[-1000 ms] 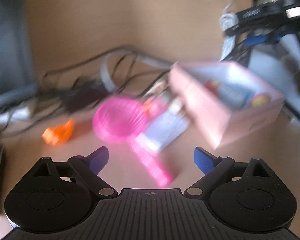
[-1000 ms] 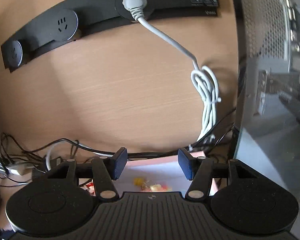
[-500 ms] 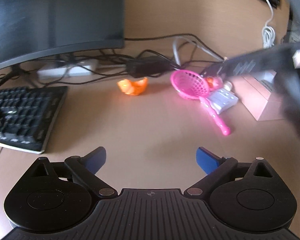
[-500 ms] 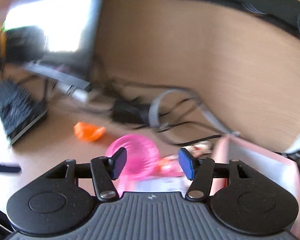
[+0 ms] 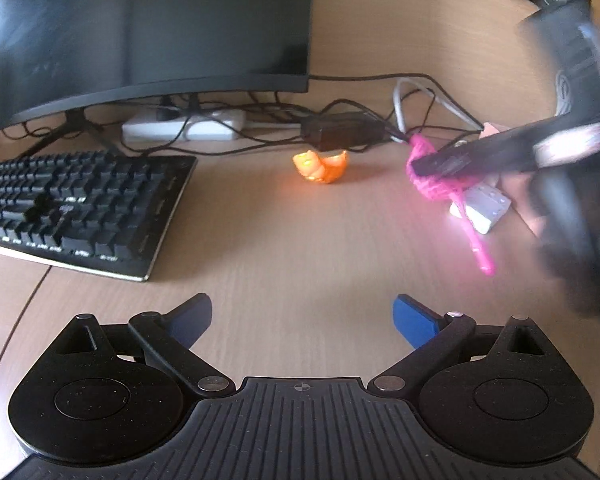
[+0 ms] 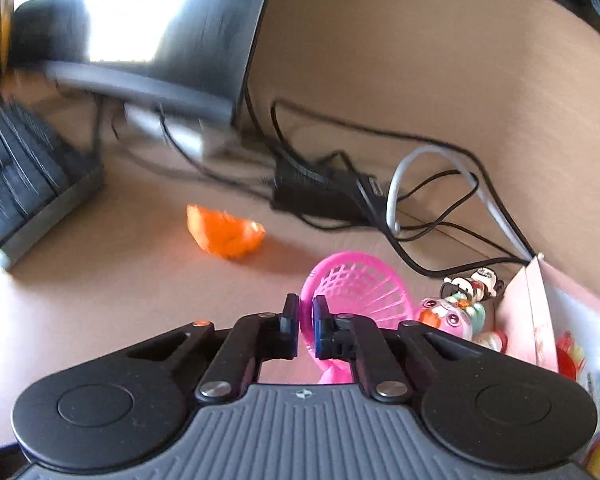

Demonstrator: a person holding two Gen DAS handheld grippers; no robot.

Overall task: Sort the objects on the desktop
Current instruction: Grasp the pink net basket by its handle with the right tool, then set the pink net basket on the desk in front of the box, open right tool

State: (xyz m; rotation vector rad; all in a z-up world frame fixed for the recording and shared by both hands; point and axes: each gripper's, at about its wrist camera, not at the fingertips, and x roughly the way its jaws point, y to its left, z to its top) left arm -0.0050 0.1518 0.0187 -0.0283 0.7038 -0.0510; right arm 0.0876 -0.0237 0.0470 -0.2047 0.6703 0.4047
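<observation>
A pink plastic scoop with a mesh bowl and long handle lies on the wooden desk. My right gripper is shut on the near rim of its bowl. The left wrist view shows this from the side: the scoop with the right gripper reaching in from the right. My left gripper hovers open over bare desk, well short of the objects, with nothing between its fingers. An orange toy lies left of the scoop, seen again as the orange toy.
A pink box with items inside stands at the right, small figurines beside it. A white-grey block lies under the scoop's handle. A keyboard, monitor, power adapter and tangled cables sit behind.
My right gripper swung down from the wall to the pink scoop and its jaws closed on the rim. My left gripper drew back from the box and scoop toward the keyboard side.
</observation>
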